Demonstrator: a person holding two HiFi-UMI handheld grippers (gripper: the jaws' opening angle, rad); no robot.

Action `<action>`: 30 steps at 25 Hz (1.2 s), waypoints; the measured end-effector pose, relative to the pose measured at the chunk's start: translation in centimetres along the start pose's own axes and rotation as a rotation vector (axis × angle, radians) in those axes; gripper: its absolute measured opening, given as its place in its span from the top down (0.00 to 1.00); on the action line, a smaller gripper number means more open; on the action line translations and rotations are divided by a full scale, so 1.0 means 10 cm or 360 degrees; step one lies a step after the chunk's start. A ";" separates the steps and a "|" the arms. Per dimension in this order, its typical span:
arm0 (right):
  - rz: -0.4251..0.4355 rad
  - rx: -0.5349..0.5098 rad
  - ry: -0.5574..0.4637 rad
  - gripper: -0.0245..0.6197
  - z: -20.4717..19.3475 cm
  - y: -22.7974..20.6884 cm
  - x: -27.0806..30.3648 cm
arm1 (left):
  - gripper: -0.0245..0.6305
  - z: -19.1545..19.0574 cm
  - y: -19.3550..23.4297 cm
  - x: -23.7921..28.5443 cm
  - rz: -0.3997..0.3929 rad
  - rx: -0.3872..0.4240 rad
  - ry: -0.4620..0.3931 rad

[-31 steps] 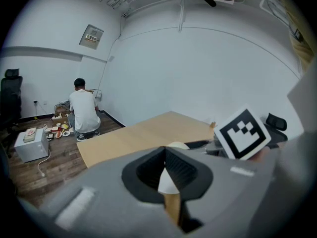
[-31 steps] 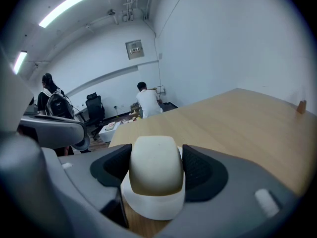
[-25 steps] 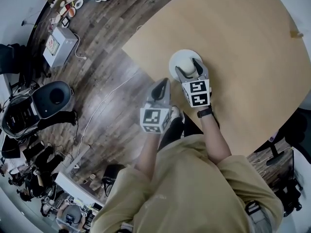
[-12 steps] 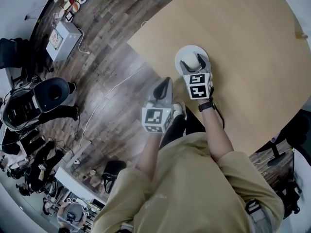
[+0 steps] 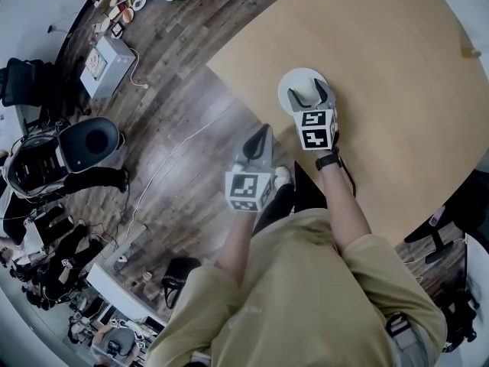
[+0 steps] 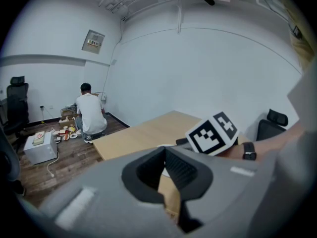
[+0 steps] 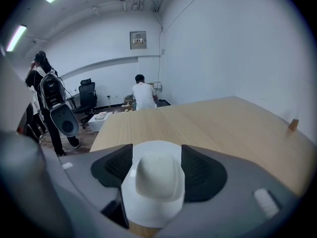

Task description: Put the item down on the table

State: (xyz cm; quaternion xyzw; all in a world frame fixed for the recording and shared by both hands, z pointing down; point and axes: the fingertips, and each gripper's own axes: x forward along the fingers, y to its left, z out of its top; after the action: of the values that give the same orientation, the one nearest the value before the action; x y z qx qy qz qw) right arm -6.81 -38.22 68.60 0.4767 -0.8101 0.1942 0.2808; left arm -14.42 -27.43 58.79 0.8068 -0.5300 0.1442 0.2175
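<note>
The hat-shaped item (image 7: 156,202), crown pinched in the right gripper (image 7: 156,155), is near the table (image 7: 208,123) edge, where a snagging release could drag it off.

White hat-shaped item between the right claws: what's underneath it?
The wooden table, close to its edge, lies under the white item. Its wide brim hides the spot below, so contact with the wood cannot be seen.

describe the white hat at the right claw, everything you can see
The hat is plain matte white, with a rounded crown on a wide round brim. It sits upright near the edge of the table, brim seemingly flat on the wood. The right claw straddles the crown and looks closed on it.
</note>
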 end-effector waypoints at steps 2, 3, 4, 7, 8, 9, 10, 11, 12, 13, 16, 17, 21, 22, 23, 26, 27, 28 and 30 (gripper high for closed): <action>0.0017 0.0015 -0.0057 0.49 0.10 0.04 -0.12 | 0.96 0.02 -0.02 -0.07 0.0001 0.0010 -0.0026; 0.0022 0.0025 -0.0090 0.49 0.16 0.05 -0.20 | 0.96 0.03 -0.04 -0.10 0.0003 0.0015 -0.0042; 0.0026 0.0036 -0.0126 0.49 0.22 0.06 -0.29 | 0.96 0.04 -0.05 -0.13 0.0008 0.0016 -0.0060; 0.0040 0.0085 -0.0244 0.51 0.37 0.14 -0.66 | 0.96 0.16 -0.12 -0.27 0.0019 0.0009 -0.0126; 0.0044 0.0104 -0.0286 0.54 0.42 0.18 -0.81 | 0.96 0.22 -0.15 -0.32 0.0019 0.0009 -0.0154; 0.0047 0.0123 -0.0326 0.55 0.47 0.21 -0.96 | 0.96 0.30 -0.18 -0.37 0.0016 0.0013 -0.0186; 0.0049 0.0138 -0.0363 0.56 0.52 0.24 -1.10 | 0.96 0.38 -0.22 -0.42 0.0012 0.0020 -0.0222; 0.0052 0.0147 -0.0394 0.56 0.55 0.28 -1.23 | 0.96 0.46 -0.25 -0.48 0.0007 0.0027 -0.0258; 0.0056 0.0147 -0.0421 0.56 0.57 0.33 -1.36 | 0.96 0.54 -0.28 -0.54 0.0001 0.0033 -0.0294; 0.0060 0.0133 -0.0442 0.56 0.59 0.39 -1.47 | 0.96 0.61 -0.32 -0.61 -0.0006 0.0038 -0.0327; 0.0071 0.0058 -0.0493 0.56 0.64 0.54 -1.82 | 0.96 0.81 -0.45 -0.82 -0.0024 0.0046 -0.0422; 0.0072 0.0039 -0.0518 0.58 0.68 0.57 -1.92 | 0.96 0.89 -0.49 -0.88 -0.0031 0.0048 -0.0454; 0.0052 -0.0027 -0.0655 0.64 0.92 0.60 -2.29 | 0.96 1.16 -0.60 -1.04 -0.0061 0.0066 -0.0575; 0.0039 -0.0038 -0.0688 0.66 0.96 0.61 -2.39 | 0.96 1.19 -0.64 -1.10 -0.0068 0.0074 -0.0594; 0.0026 -0.0047 -0.0722 0.68 1.00 0.63 -2.49 | 0.96 1.22 -0.68 -1.16 -0.0077 0.0084 -0.0611; -0.0009 -0.0071 -0.0819 0.74 1.10 0.67 -2.80 | 0.96 1.31 -0.80 -1.35 -0.0100 0.0119 -0.0660; -0.0018 -0.0078 -0.0851 0.77 1.13 0.69 -2.89 | 0.96 1.34 -0.84 -1.40 -0.0105 0.0129 -0.0676; -0.0025 -0.0085 -0.0879 0.79 1.15 0.71 -2.98 | 0.96 1.37 -0.87 -1.46 -0.0110 0.0138 -0.0693; -0.0039 -0.0097 -0.0923 0.85 1.17 0.75 -3.13 | 0.96 1.41 -0.93 -1.56 -0.0120 0.0155 -0.0724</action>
State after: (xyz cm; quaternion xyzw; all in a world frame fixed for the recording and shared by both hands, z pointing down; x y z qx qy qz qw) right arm -4.46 -20.79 39.25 0.5134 -0.8562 0.0220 0.0541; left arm -12.05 -18.94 37.56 0.8473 -0.5274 -0.0241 0.0585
